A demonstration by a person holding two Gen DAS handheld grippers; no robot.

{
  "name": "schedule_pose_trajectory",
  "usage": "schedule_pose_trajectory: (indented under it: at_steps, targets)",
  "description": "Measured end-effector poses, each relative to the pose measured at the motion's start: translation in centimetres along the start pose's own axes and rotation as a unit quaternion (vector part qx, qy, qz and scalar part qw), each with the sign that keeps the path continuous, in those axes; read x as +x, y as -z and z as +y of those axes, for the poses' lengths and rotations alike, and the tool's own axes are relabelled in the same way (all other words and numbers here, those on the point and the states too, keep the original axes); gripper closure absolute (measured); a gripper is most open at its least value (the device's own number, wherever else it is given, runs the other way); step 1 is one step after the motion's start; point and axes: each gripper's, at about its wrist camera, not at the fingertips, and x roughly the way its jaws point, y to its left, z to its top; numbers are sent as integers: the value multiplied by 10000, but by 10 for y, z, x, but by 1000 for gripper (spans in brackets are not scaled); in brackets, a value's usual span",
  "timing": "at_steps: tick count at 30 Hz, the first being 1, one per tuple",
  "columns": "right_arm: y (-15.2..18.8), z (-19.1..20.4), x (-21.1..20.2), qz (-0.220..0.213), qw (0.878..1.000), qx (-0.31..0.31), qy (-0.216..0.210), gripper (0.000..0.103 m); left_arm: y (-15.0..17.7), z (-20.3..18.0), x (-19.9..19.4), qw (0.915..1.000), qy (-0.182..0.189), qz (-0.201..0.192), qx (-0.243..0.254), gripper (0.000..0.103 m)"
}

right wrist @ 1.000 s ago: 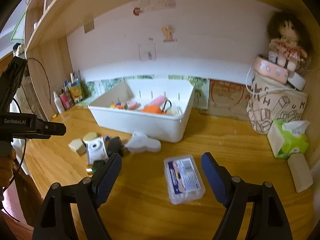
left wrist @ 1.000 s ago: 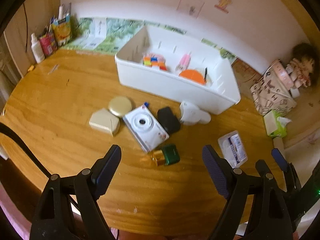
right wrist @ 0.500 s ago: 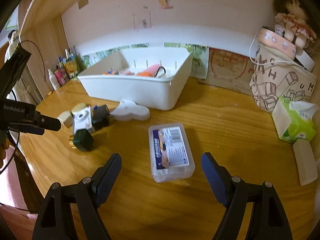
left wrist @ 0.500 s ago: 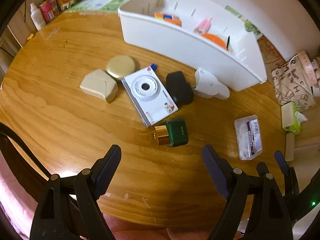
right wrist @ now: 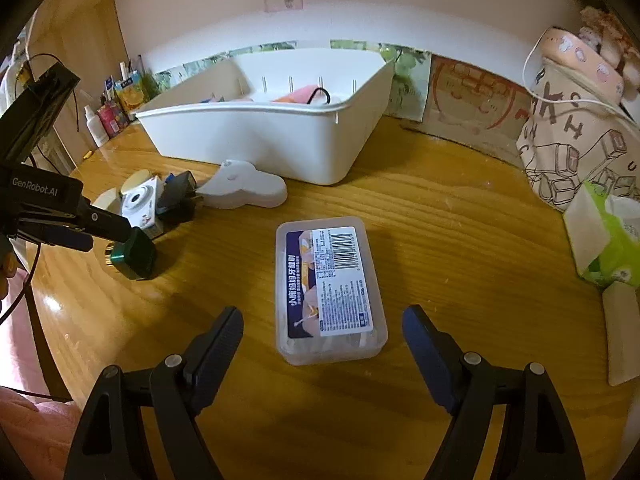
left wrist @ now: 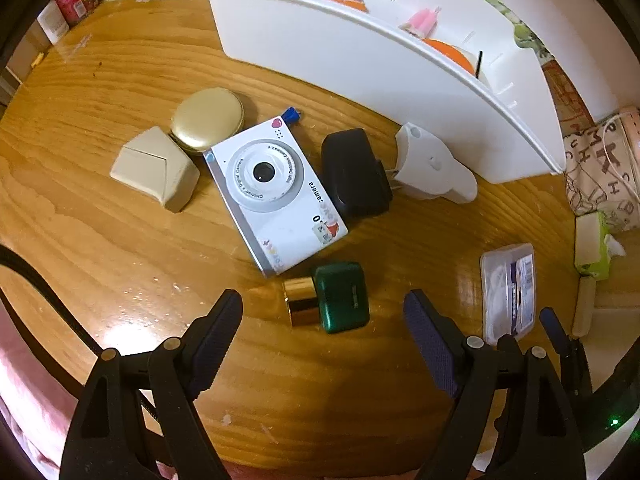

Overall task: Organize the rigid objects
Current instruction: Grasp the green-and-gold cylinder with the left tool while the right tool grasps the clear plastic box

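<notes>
While a few small items are already seen inside the white bin (left wrist: pixel 384 64) beyond both wide-open tongs, the green bottle (left wrist: pixel 340 297) just ahead of the left gripper (left wrist: pixel 323 320) and the clear box (right wrist: pixel 330 288) between the right gripper's (right wrist: pixel 322 332) fingers are judged still to be put away

You face a glossy wooden desk (right wrist: pixel 440 216) set against a white wall (right wrist: pixel 400 4) with small pictures, possibly stickers; a wooden side panel (right wrist: pixel 80 64) stands left.
</notes>
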Motion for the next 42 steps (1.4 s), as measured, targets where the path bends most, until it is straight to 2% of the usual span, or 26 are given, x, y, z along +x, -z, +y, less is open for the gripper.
schedule_pose_trajectory:
  at_steps: [7, 14, 22, 25, 28, 30, 35, 42]
  targets:
    - [-4, -2, 10, 116, 9998, -103, 95, 21, -9, 7, 10, 9989, 327, 182, -274, 19]
    - [-7, -2, 17, 205, 9997, -77, 127, 21, -11, 1, 24, 9986, 361, 330, -209, 20]
    - [-10, -1, 27, 350, 9992, -161, 145, 21, -14, 8, 31, 9976, 302, 440, -447, 32]
    - [-11, -1, 30, 387, 9990, -167, 156, 21, -15, 14, 35, 9965, 266, 512, -602, 42]
    - [-11, 0, 33, 454, 9986, -202, 187, 21, -17, 20, 36, 9947, 362, 557, -782, 44]
    - [-11, 0, 33, 463, 9985, -231, 167, 22, -17, 27, 35, 9935, 436, 562, -892, 50]
    - [-9, 4, 38, 617, 9972, -404, 147, 39, -17, 38, 34, 9917, 529, 598, -1008, 50]
    - [-8, 4, 37, 626, 9967, -497, 111, 41, -19, 35, 35, 9913, 529, 633, -1024, 51]
